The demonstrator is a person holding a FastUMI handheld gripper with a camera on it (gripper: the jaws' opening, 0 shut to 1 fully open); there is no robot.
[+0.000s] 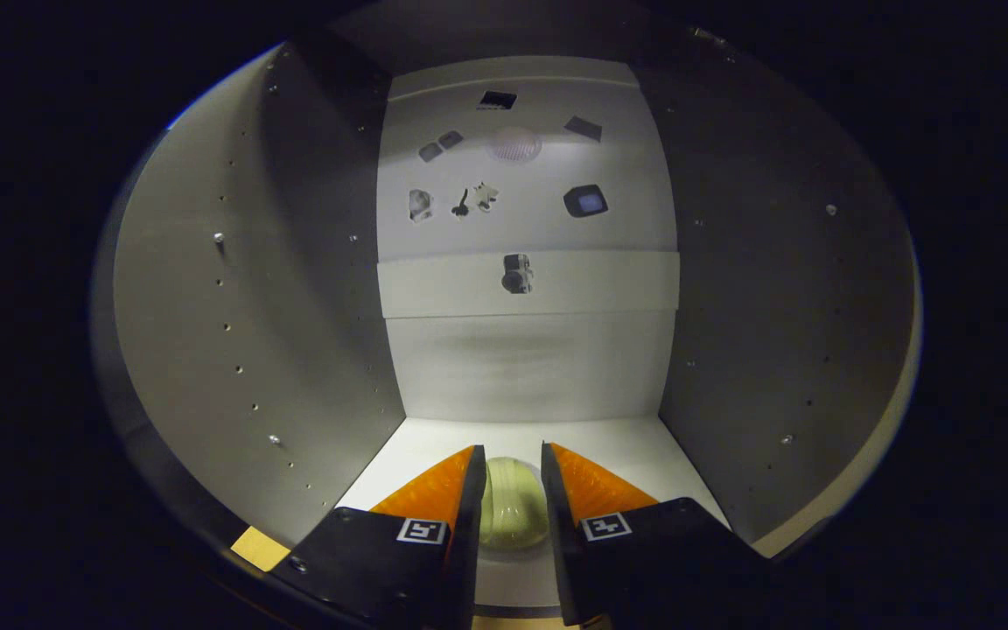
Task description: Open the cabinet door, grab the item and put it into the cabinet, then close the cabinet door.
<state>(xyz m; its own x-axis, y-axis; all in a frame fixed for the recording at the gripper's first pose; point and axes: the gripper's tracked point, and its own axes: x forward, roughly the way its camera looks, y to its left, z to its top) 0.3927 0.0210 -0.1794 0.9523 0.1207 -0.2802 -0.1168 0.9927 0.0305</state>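
Jaws of the gripper [508, 477] stand narrowly parted, both inner faces pressed against a pale green, ribbed, rounded item [513, 512] held between them just above the cabinet floor [626, 455], near its front edge. It looks light and smooth, perhaps slightly slippery; gripping across its middle, as now, seems soundest. Beyond, the cabinet [294, 306] runs back to a rear panel [526, 284] with small fittings.

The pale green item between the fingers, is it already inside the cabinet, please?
Yes, the item sits between the gripper's fingers over the cabinet's white floor, with the side walls around it.
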